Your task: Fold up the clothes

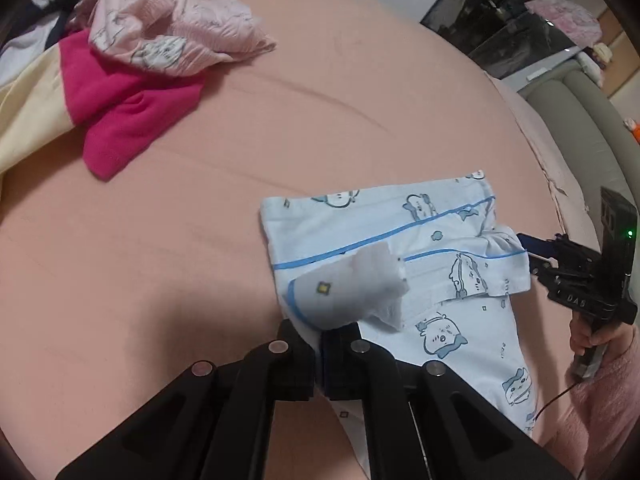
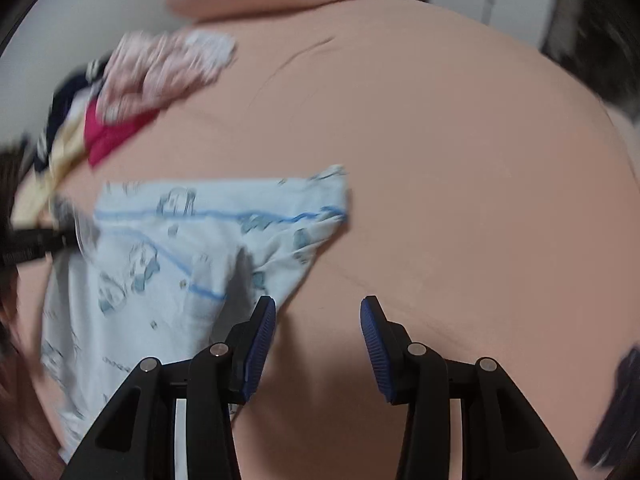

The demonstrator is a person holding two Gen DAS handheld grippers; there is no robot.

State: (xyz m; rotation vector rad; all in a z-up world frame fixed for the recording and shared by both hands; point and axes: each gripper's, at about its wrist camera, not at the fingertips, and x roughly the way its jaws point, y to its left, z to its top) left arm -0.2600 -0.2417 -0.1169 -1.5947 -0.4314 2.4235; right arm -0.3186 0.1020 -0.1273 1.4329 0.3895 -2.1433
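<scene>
Left tool (image 1: 320,344) pinching a bunched corner of the light-blue printed pajama garment (image 1: 400,240), fingers pressed together on the fabric. Right tool (image 2: 318,344) spread, nothing between pads, just right of the garment's edge. Garment lies partly folded on the pink bed (image 1: 200,200). Unfolded clothes pile (image 1: 140,60) sits well apart.

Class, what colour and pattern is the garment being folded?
The garment is pale blue with cartoon animal prints and blue piping, clearest in the left wrist view.

Matt cotton pyjama top (image 1: 400,240); smooth bedsheet (image 1: 320,100).
</scene>
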